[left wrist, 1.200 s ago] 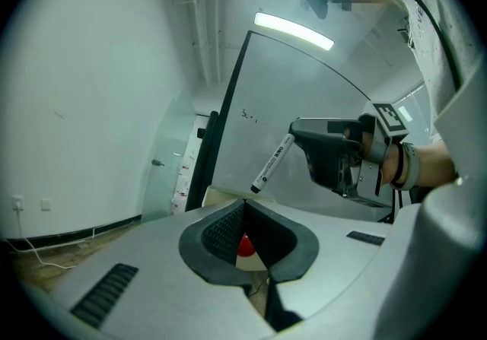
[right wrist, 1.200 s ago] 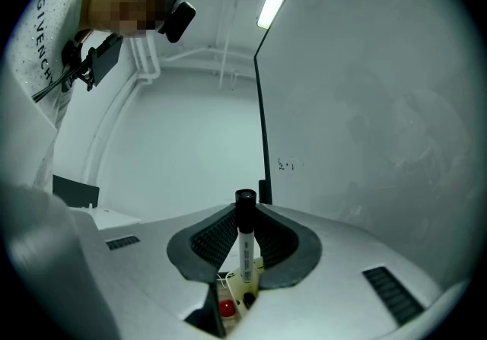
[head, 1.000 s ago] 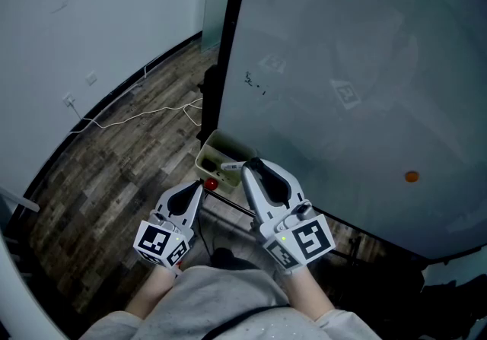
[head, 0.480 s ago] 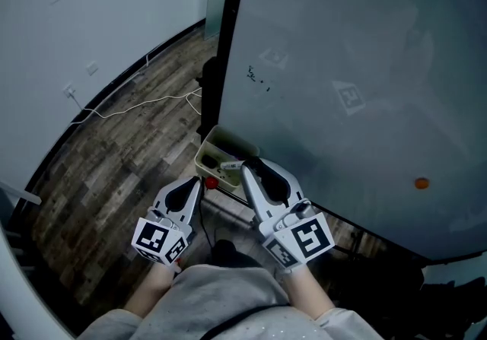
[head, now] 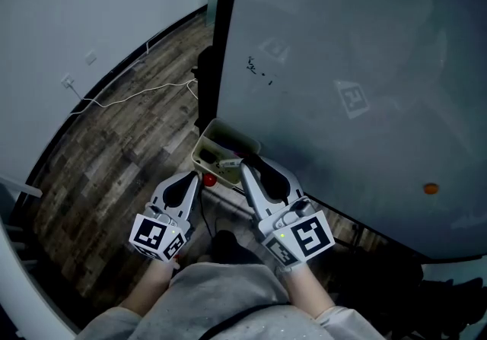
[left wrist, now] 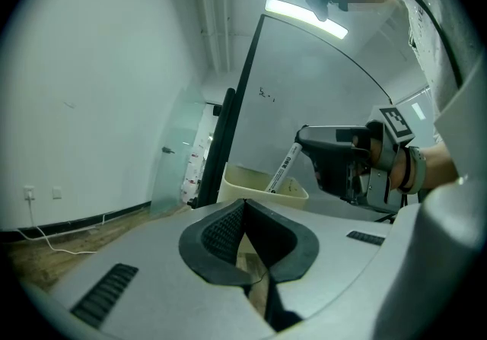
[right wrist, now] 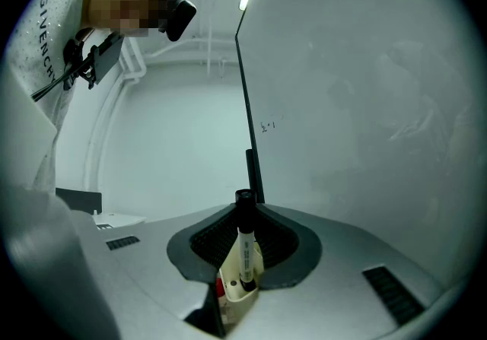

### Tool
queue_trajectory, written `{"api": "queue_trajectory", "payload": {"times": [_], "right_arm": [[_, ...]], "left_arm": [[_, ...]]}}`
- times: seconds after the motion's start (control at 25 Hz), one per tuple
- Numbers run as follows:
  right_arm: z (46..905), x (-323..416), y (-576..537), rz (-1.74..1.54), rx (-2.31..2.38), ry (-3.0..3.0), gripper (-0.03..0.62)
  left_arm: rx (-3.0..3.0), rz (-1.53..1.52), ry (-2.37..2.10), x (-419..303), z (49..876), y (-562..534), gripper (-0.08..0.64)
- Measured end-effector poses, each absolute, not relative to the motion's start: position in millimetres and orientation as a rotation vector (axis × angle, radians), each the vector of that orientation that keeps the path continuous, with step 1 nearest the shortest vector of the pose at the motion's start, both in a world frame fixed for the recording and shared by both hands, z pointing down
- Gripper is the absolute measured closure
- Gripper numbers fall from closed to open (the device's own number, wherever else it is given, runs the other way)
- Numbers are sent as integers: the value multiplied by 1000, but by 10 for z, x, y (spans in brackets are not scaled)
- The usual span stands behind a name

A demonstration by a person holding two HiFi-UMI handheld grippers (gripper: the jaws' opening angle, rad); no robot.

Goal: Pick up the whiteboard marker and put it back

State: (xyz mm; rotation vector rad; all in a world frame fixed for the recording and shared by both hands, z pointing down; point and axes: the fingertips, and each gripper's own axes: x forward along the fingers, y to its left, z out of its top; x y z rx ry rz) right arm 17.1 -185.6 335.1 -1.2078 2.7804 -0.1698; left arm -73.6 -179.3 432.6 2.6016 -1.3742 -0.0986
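Note:
The whiteboard marker (right wrist: pixel 244 251), white with a black cap, stands upright between the jaws of my right gripper (right wrist: pixel 245 215), which is shut on it. Its lower end reaches into a cream tray (right wrist: pixel 237 299) at the foot of the whiteboard (head: pixel 342 65). In the head view my right gripper (head: pixel 245 168) hovers over that tray (head: pixel 214 137), the marker (head: pixel 230 165) poking out at its tips. My left gripper (head: pixel 196 181) sits beside it on the left, jaws shut with nothing in them. From the left gripper view the marker (left wrist: pixel 282 168) slants down into the tray (left wrist: pixel 259 182).
A small red object (head: pixel 208 179) lies at the tray's near end. The whiteboard's black frame post (head: pixel 221 34) rises behind the tray. A white cable (head: pixel 137 99) trails over the wooden floor (head: pixel 114 156) to the left. An orange dot (head: pixel 431 189) sits on the board at right.
The head view has drifted slightly, so tray and board sit a little higher and further left. Both grippers keep their places by the tray; the right still holds the marker.

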Motion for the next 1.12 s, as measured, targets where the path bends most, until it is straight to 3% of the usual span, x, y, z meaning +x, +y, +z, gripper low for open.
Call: {"api": "queue_trajectory", "payload": {"times": [1.12], "right_arm": [[3752,126,-1888,-222,-1201,2856,514]], "left_arm": [[2535,-51,-1392,-761,4597,-1828,545]]}}
